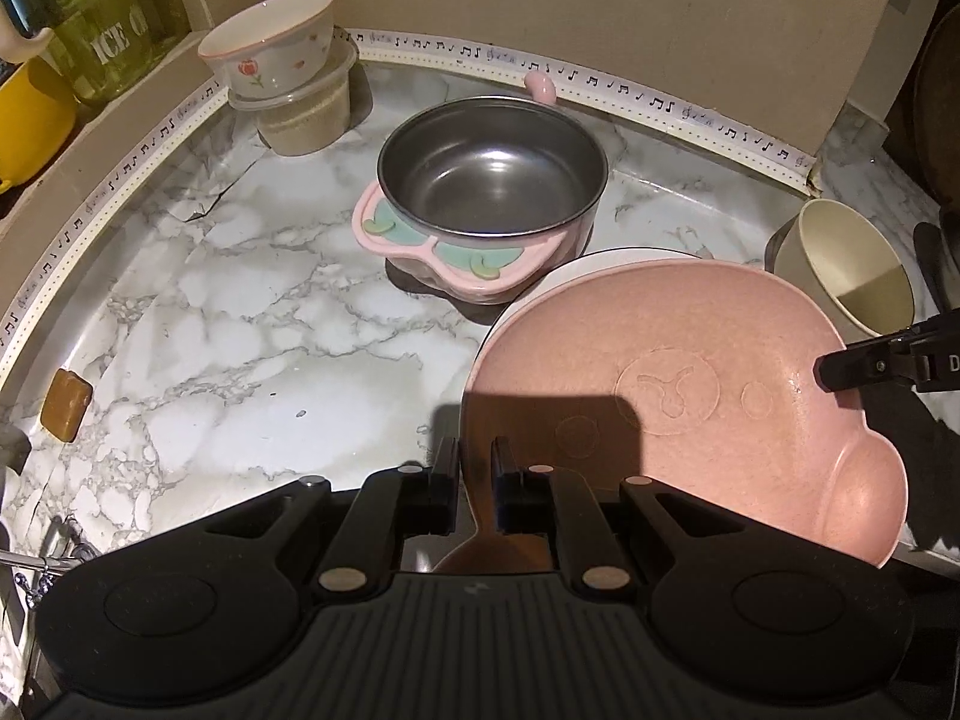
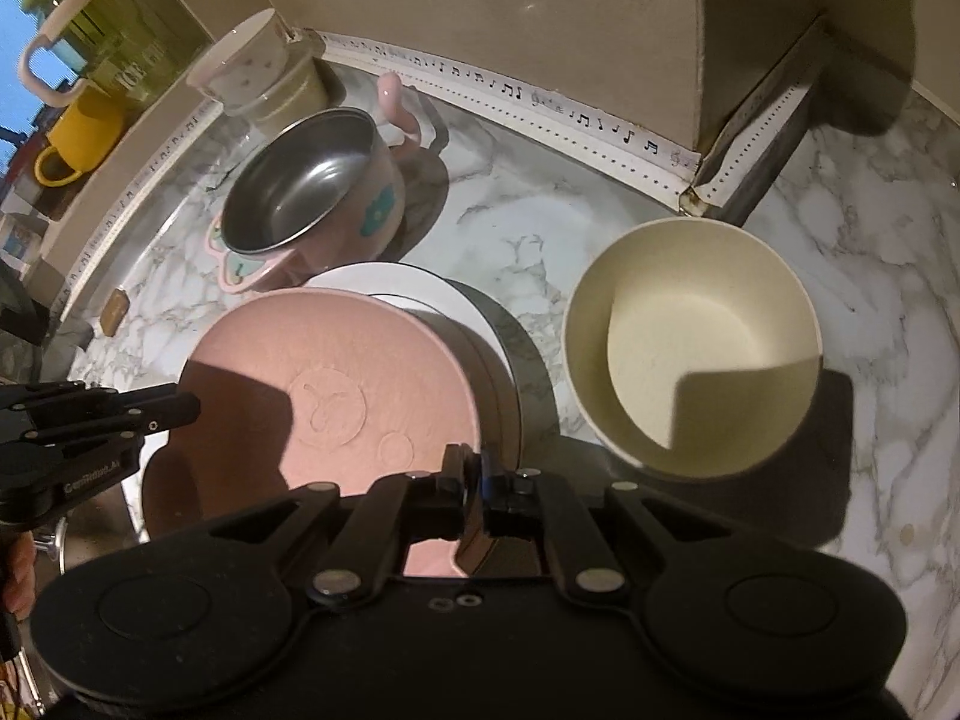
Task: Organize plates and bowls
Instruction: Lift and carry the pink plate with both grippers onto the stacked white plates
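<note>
A pink bear-shaped plate [image 1: 690,384] [image 2: 336,396] is tilted above a white plate [image 1: 600,261] [image 2: 420,288] on the marble counter. My left gripper [image 1: 477,474] is shut on the pink plate's left rim; it shows in the right wrist view [image 2: 180,408]. My right gripper [image 2: 474,468] is shut on the plate's right rim; it shows in the left wrist view [image 1: 840,366]. A steel bowl with pink handles [image 1: 489,180] [image 2: 306,186] stands behind. A cream bowl [image 1: 852,264] [image 2: 690,342] stands to the right. A floral bowl [image 1: 270,42] [image 2: 240,66] sits on a lidded tub.
A lidded plastic tub [image 1: 309,114] stands in the back left corner. A green pitcher [image 1: 102,18] and a yellow mug [image 1: 30,114] stand on the left ledge. A brown block [image 1: 66,405] lies at the counter's left edge. Walls close the back.
</note>
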### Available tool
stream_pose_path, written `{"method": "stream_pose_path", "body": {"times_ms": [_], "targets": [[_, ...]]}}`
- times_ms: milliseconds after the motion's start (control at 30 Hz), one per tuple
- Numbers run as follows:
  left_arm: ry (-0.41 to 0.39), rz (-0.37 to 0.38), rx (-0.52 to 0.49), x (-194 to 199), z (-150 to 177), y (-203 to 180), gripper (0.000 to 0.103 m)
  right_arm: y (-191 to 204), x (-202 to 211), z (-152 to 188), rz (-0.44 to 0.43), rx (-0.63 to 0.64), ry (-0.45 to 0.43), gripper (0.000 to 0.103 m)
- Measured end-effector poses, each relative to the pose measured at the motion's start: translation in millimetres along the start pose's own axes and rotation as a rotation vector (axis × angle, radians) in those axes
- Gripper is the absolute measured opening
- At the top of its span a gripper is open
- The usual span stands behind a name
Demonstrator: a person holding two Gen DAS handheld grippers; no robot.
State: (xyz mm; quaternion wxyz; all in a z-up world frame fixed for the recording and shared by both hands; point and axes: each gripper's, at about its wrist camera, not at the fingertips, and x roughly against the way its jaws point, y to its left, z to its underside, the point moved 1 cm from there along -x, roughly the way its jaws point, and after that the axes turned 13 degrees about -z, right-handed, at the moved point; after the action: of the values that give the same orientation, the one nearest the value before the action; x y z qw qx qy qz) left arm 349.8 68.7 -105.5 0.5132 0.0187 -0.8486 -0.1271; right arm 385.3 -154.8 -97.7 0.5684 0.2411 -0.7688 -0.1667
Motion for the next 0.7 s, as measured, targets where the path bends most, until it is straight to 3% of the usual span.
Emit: {"method": "stream_pose_path", "body": {"times_ms": [600, 700], "targets": [[0.006, -0.013, -0.018, -15.8, -4.8, -10.3, 0.010, 7.4, -16.9, -8.5, 0.130, 0.113, 0.003, 0.010], [0.012, -0.004, -0.013, -17.9, -5.4, -8.9, 0.010, 11.2, -18.0, -9.2, 0.142, 0.137, 0.001, 0.015]]}}
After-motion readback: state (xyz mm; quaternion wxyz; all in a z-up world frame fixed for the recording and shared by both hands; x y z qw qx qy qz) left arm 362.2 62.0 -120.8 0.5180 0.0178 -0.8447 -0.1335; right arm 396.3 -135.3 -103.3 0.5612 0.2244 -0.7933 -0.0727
